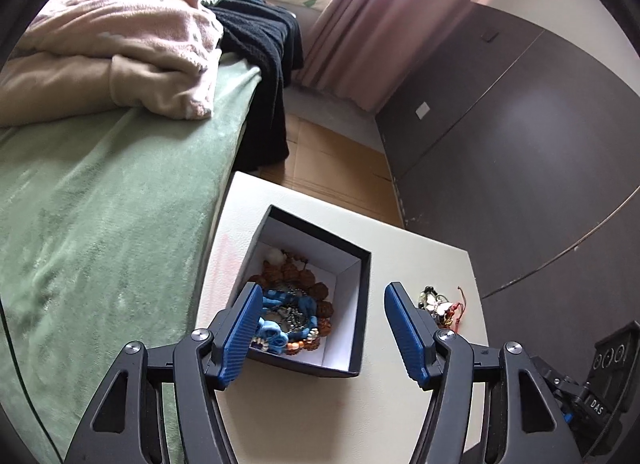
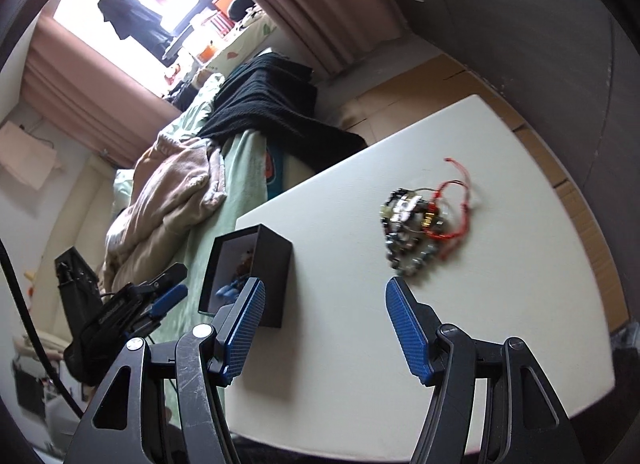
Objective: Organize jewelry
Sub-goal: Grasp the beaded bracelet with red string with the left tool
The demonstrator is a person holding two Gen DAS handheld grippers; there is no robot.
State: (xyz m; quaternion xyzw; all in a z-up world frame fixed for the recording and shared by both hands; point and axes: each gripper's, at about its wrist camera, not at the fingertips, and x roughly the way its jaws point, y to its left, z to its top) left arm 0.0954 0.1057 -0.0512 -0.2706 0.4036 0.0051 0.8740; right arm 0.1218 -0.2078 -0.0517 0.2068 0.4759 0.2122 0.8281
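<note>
A black open box (image 1: 360, 304) with a white inside stands on the white table (image 1: 312, 416). It holds brown bead bracelets (image 1: 296, 270) and blue flower jewelry (image 1: 280, 328). My left gripper (image 1: 320, 328) is open and empty, hovering above the box's near side. A loose pile of beaded jewelry with a red cord (image 2: 420, 220) lies on the table (image 2: 340, 224) right of the box (image 2: 276, 264); it also shows in the left wrist view (image 1: 440, 306). My right gripper (image 2: 324, 328) is open and empty, above the table just short of the pile.
A bed with a green cover (image 1: 100, 224) borders the table's left side, with pink bedding (image 1: 120, 44) and a black garment (image 1: 260, 48) on it. A dark cabinet (image 1: 520, 144) stands to the right. Cardboard (image 1: 332, 160) covers the floor beyond the table.
</note>
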